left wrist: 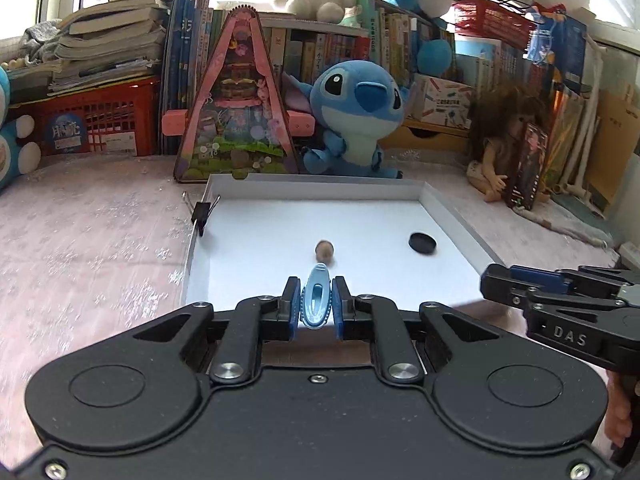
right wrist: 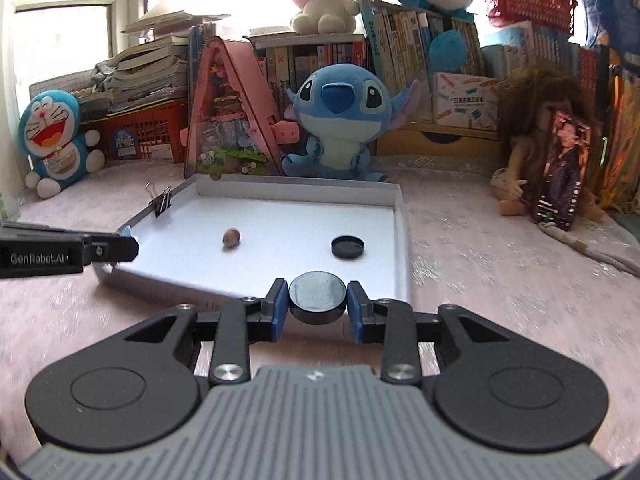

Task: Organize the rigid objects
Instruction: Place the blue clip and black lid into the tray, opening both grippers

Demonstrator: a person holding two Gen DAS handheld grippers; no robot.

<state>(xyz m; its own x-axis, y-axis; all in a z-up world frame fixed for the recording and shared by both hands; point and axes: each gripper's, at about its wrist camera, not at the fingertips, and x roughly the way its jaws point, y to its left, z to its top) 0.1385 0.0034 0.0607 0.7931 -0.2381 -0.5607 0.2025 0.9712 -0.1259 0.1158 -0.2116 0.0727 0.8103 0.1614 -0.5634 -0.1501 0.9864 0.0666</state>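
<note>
Two hand-held tools hover at the near edge of a shallow white tray point(left wrist: 452, 216) that lies on a bench covered with a pale pink patterned cloth point(left wrist: 88, 248).

The left tool point(left wrist: 316, 300) is clamped on a small light-blue plastic clip point(left wrist: 317, 298), which stands upright between its blue pads, tip pointing toward the tray. The right tool point(right wrist: 317, 300) grips a round black disc point(right wrist: 317, 298) by its edges, its flat face tilted toward the camera, just above the tray's near rim.

Inside the tray lie two loose things, well apart: a small brown nut-like ball point(right wrist: 231, 237) near the middle-left and a second black disc point(right wrist: 347, 247) toward the right. A black binder clip point(right wrist: 160, 200) is fastened on the tray's left wall.

Behind the tray sit a blue plush alien toy point(right wrist: 336, 120), a pink triangular toy house point(right wrist: 228, 120), a long-haired doll point(right wrist: 536, 140) at the right and a blue cat plush point(right wrist: 52, 136) at the left. Books and red baskets fill the back wall under a bright window.
</note>
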